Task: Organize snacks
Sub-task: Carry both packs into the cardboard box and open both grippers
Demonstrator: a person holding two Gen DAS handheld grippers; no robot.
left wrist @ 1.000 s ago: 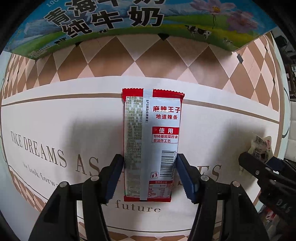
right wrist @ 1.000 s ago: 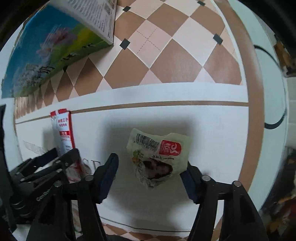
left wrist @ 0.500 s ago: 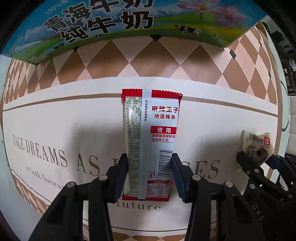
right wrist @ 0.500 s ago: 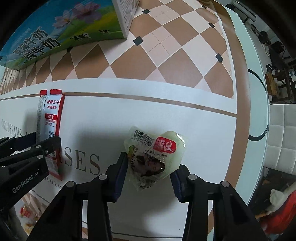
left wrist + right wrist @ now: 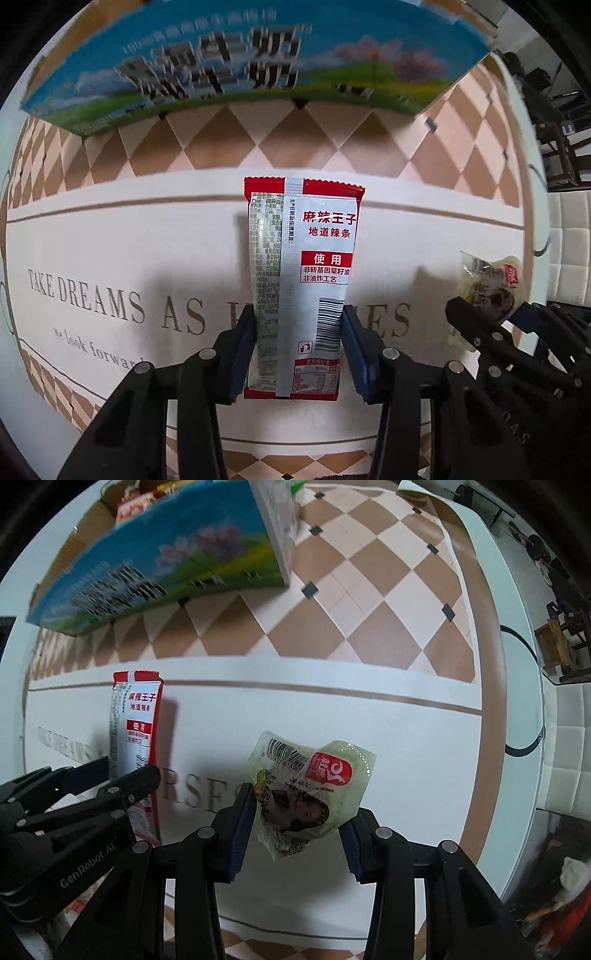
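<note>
A long red and white snack packet [image 5: 300,273] hangs above the tablecloth, and my left gripper [image 5: 299,354] is shut on its lower half. In the right wrist view the same red and white packet [image 5: 135,731] shows at the left with the left gripper [image 5: 122,782] on it. A crumpled pale green snack pouch [image 5: 306,794] with a red label is lifted off the cloth, pinched by my right gripper [image 5: 295,830], which is shut on it. The left wrist view catches that green pouch [image 5: 491,280] and the right gripper [image 5: 487,314] at its right edge.
A blue and green milk carton box [image 5: 236,66] stands open at the back of the table, with snack packs inside the box [image 5: 147,557]. The tablecloth [image 5: 110,240] is white with brown diamond borders and lettering. The table edge [image 5: 517,657] and chairs lie to the right.
Both grippers closed on their snacks and lifted them off the cloth; shadows now show beneath each packet. The box at the back has come further into view.
</note>
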